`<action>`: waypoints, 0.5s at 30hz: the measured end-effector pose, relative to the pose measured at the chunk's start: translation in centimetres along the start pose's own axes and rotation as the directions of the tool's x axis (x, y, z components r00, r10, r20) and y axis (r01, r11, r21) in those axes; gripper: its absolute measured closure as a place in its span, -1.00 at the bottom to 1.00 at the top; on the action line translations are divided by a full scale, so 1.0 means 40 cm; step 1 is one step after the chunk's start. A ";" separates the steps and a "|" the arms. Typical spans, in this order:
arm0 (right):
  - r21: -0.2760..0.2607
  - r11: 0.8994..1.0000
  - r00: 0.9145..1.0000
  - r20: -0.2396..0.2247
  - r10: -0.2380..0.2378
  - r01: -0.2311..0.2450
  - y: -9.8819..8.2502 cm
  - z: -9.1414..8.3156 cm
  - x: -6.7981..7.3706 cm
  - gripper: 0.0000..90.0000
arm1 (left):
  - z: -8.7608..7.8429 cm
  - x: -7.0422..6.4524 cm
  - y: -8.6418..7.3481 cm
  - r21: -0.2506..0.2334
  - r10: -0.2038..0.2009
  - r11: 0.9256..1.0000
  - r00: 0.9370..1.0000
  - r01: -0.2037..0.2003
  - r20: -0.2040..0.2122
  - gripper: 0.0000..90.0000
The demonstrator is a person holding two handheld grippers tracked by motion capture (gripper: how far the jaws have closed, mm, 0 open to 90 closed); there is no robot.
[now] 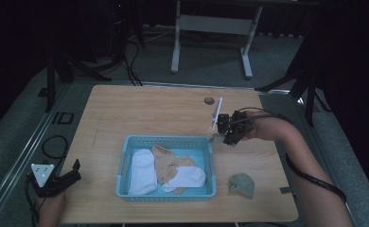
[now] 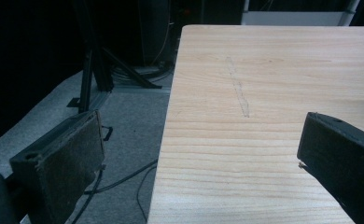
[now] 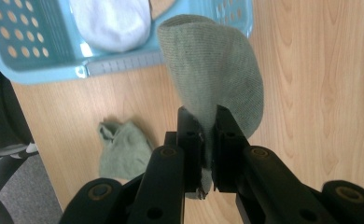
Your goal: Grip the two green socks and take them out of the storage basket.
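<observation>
Nearest to the person, the left gripper (image 1: pixel 65 178) sits parked at the near left corner of the wooden table (image 1: pixel 140 113), jaws spread wide with nothing between them. Looks like it's just staying out of the way, since the sorting is one-handed right now.

A bit further in is the blue basket (image 1: pixel 124 158), already holding two white socks and a tan sock (image 1: pixel 166 163), so I'd guess socks get dropped in one by one. To the right of it, lying loose on the wood, is a second green sock (image 1: pixel 242 184), probably waiting its turn.

Further back, the right gripper (image 3: pixel 207 122) has its jaws pinched tight on a green sock (image 3: pixel 217 70), held up off the table just beyond the basket's far right corner. Gripping it by one edge lets the rest hang free, which should make it easy to drop over the rim.
</observation>
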State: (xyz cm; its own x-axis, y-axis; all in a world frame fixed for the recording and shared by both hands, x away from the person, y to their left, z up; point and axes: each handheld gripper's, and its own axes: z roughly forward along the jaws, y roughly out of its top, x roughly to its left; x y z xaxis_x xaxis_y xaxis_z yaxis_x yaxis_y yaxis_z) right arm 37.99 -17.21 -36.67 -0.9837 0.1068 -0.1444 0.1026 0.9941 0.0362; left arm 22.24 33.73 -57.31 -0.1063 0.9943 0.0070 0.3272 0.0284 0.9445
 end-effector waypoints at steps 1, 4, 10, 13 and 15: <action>-0.001 1.000 1.000 -0.002 0.009 -0.009 -0.007 0.002 -0.002 0.86 | 0.000 -0.001 0.000 -0.002 -0.001 1.000 1.000 0.001 -0.001 -0.98; 0.004 1.000 1.000 -0.001 0.024 -0.024 -0.025 0.008 -0.007 0.86 | 0.000 -0.001 0.000 -0.001 0.000 1.000 1.000 0.000 -0.003 -0.98; 0.019 0.998 0.999 0.000 0.053 -0.052 -0.054 0.019 -0.016 0.86 | 0.000 -0.001 0.000 0.001 0.001 1.000 1.000 -0.001 -0.003 -0.98; 0.023 0.998 0.998 0.003 0.064 -0.064 -0.062 0.024 -0.020 0.86 | 0.000 -0.001 0.000 -0.001 0.002 1.000 1.000 -0.002 -0.004 -0.98; 0.024 0.998 0.998 0.003 0.062 -0.062 -0.064 0.026 -0.021 0.86 | 0.000 -0.001 0.000 0.000 0.002 1.000 1.000 -0.002 -0.004 -0.98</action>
State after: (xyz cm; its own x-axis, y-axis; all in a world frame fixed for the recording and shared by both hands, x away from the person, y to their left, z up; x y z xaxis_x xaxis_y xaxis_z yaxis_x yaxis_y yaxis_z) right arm 38.70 -19.84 -37.67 -0.9752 0.1679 -0.1443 0.1666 0.9858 0.0212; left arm 22.23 33.68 -57.31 -0.1092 0.9940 0.0105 0.3270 0.0260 0.9447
